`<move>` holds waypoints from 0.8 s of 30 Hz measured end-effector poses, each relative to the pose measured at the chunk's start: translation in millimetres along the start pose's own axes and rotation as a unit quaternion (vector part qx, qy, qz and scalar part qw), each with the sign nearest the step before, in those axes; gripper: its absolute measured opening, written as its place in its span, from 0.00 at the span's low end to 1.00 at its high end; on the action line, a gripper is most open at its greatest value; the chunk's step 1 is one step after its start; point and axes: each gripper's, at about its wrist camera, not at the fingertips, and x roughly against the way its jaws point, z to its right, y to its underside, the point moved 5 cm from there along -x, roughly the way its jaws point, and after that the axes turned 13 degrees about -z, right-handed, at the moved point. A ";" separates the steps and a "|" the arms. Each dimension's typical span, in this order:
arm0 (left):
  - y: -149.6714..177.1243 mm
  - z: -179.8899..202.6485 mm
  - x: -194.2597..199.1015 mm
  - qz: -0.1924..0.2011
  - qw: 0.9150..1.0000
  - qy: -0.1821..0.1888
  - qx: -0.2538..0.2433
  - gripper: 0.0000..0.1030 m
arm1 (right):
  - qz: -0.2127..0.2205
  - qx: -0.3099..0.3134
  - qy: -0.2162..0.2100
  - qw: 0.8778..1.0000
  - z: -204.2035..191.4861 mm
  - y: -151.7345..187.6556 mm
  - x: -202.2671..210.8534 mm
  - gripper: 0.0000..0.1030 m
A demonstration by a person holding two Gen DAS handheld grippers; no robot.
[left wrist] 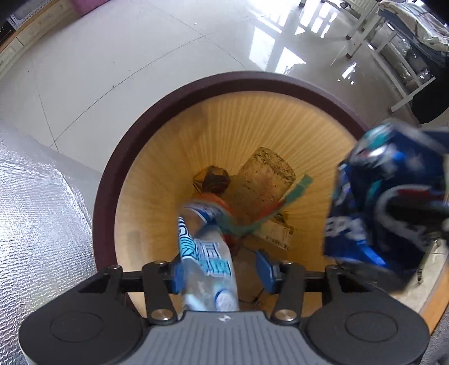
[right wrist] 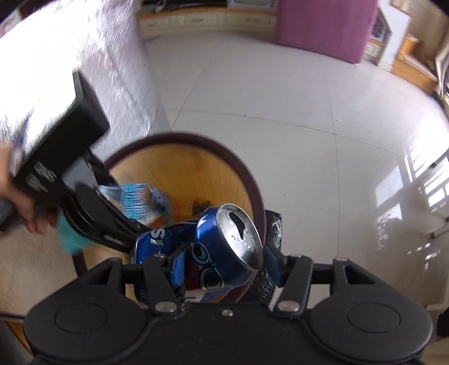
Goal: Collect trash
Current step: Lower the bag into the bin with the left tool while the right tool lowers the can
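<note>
A round bin with a dark brown rim (left wrist: 112,174) and pale wooden walls stands on the floor right below me. My left gripper (left wrist: 220,269) points straight down into it, jaws apart. A clear plastic bottle (left wrist: 204,252) with a blue and white label hangs between them, against the left pad, with a gap to the right pad (left wrist: 265,269). My right gripper (right wrist: 224,264) is shut on a crushed blue soda can (right wrist: 224,247) at the bin's rim (right wrist: 247,179). The same can (left wrist: 387,202) shows blurred at the right of the left wrist view.
In the bin lie a crumpled clear cup (left wrist: 266,179), a cardboard piece (left wrist: 277,233), a teal strip and a dark wrapper. A silver foil-covered surface (left wrist: 33,210) borders the bin. White tile floor (right wrist: 280,98) lies beyond, with a white rack (left wrist: 393,56) and a pink cabinet (right wrist: 322,25) farther off.
</note>
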 end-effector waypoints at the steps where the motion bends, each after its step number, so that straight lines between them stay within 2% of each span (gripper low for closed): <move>1: -0.2 -1.5 1.9 0.002 1.000 0.005 0.003 0.48 | -0.005 0.015 0.006 1.000 -4.2 -0.5 -4.9 0.55; 2: -0.1 -2.5 3.4 0.005 1.000 0.009 0.009 0.46 | -0.010 0.031 0.009 0.999 -7.9 -1.7 -8.6 0.55; 4: 0.6 -4.0 6.9 0.006 1.000 0.014 0.013 0.20 | -0.020 0.062 0.016 0.998 -13.7 -2.1 -15.1 0.55; 6: 1.9 -4.4 8.2 -0.003 1.000 0.015 0.012 0.13 | -0.027 0.092 0.023 0.995 -22.5 -2.1 -20.7 0.55; 9: 3.3 2.3 10.9 -0.017 1.000 -0.004 -0.010 0.12 | -0.039 0.137 0.034 0.989 -36.4 -3.5 -30.6 0.55; 12: 5.6 2.4 5.7 -0.029 0.999 -0.006 -0.020 0.12 | -0.052 0.165 0.039 0.984 -45.6 -11.9 -41.9 0.55; 17: -0.5 2.8 -6.0 -0.025 0.999 -0.032 -0.036 0.11 | -0.079 0.205 0.062 0.974 -47.7 -22.0 -64.3 0.55; 20: -6.9 3.4 -8.5 -0.007 0.998 -0.037 -0.042 0.08 | -0.081 0.191 0.052 0.977 -45.7 -25.0 -64.0 0.57; 22: -10.8 3.2 -10.7 0.001 0.998 -0.038 -0.042 0.07 | -0.074 0.172 0.038 0.982 -41.1 -28.1 -58.8 0.67; 24: -15.5 3.1 -15.8 0.008 0.999 -0.035 -0.039 0.07 | -0.064 0.151 0.024 0.986 -37.1 -30.6 -53.2 0.68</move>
